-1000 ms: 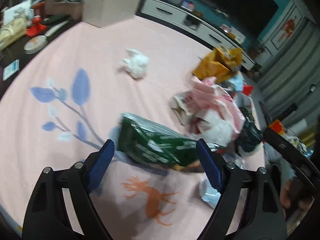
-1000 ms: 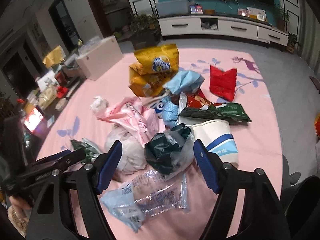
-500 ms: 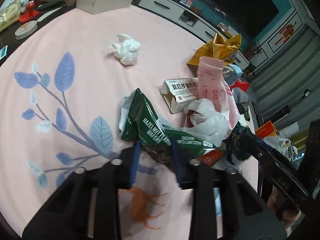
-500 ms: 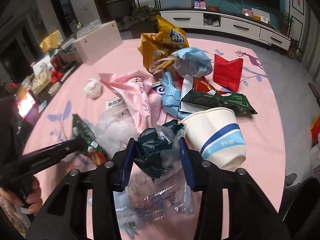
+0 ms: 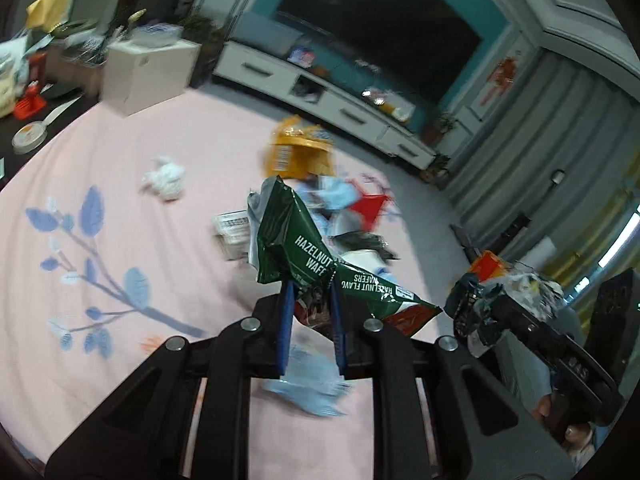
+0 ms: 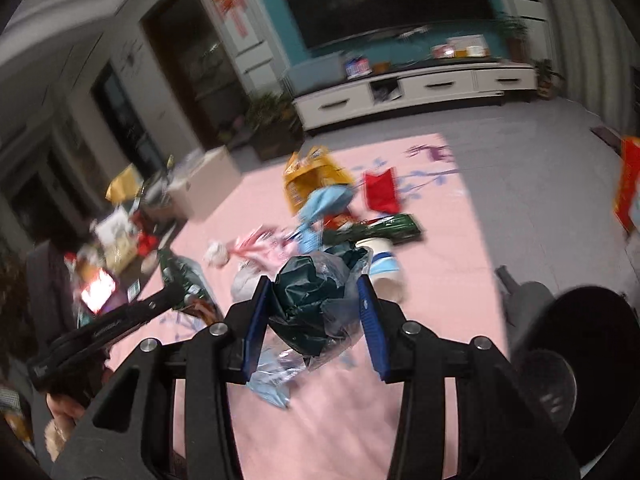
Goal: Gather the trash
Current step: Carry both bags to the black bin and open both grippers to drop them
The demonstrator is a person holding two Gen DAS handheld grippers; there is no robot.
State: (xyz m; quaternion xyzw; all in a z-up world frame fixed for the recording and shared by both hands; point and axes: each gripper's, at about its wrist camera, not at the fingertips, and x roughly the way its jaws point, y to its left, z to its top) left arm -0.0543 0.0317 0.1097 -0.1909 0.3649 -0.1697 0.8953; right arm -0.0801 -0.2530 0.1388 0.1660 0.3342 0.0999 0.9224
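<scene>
My left gripper [image 5: 310,286] is shut on a green hazelnut wafer wrapper [image 5: 296,240], which hangs lifted above the pink rug [image 5: 100,272]. In the right wrist view the same wrapper [image 6: 180,276] shows at the tip of the left gripper at left. My right gripper [image 6: 316,288] is shut on a crumpled dark green plastic bag [image 6: 308,300] with clear film around it, also raised off the rug; that bundle [image 5: 476,308] appears at the right edge of the left wrist view. A clear blue-printed plastic packet [image 6: 274,376] lies on the rug below the right gripper.
More trash lies on the rug: a white tissue wad [image 5: 164,176], a small carton [image 5: 232,228], a yellow snack bag [image 6: 308,176], a red packet [image 6: 380,192], a paper cup [image 6: 384,268], a pink bag [image 6: 260,248]. A white box [image 5: 144,72] and clutter stand at left, a TV cabinet [image 6: 412,88] behind.
Both grippers closed on their items and rose off the rug: the left took the green wrapper, the right took the dark green bag. Both views tilted up toward the room.
</scene>
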